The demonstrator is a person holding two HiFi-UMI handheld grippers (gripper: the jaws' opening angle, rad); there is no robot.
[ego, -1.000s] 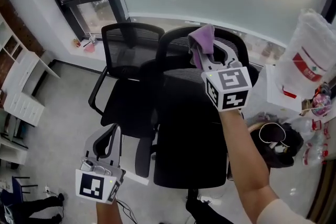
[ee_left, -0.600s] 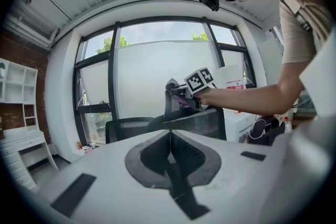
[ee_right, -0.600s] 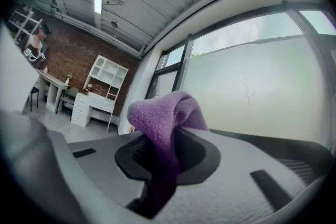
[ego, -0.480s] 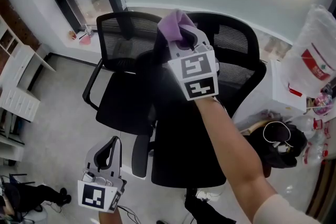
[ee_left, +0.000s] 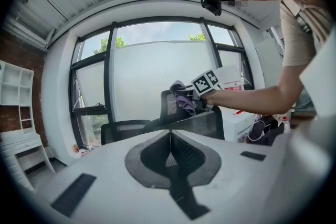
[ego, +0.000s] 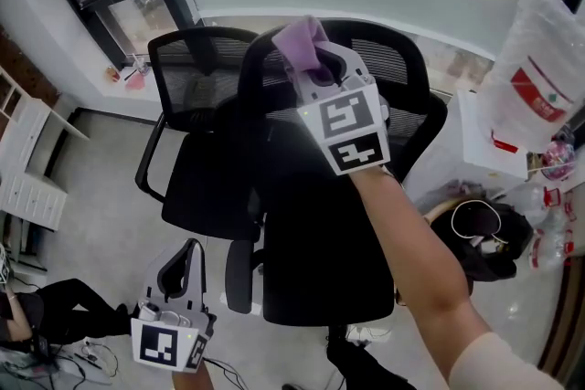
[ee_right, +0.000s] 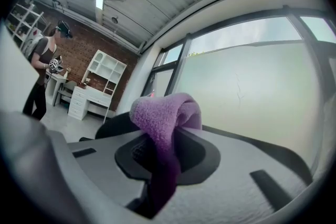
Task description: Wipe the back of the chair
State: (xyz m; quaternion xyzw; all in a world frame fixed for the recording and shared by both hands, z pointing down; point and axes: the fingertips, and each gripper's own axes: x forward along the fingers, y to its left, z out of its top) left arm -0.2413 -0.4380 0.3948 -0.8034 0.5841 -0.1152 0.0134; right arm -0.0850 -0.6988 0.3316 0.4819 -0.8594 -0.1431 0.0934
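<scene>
Two black mesh office chairs stand side by side below a frosted window. At the top edge of the nearer chair's back (ego: 402, 64), left of its middle, my right gripper (ego: 315, 61) is shut on a bunched purple cloth (ego: 300, 39), which is pressed against the rim. The right gripper view shows that cloth (ee_right: 164, 113) folded over the jaws and hanging down between them. My left gripper (ego: 188, 251) hangs low beside the chairs, shut with nothing in it. Its own view shows the left gripper (ee_left: 169, 136) pointing at the chair back (ee_left: 207, 122).
The second chair (ego: 192, 78) stands to the left, touching the first. A plastic bag with a red label (ego: 535, 96) and a white box (ego: 475, 142) sit on the right, above a dark bag (ego: 475, 242) on the floor. White shelves (ego: 32, 187) line the left wall. A person (ego: 55, 315) is at lower left.
My right gripper has carried the purple cloth leftward along the top of the chair back. The left gripper has stayed low and shut.
</scene>
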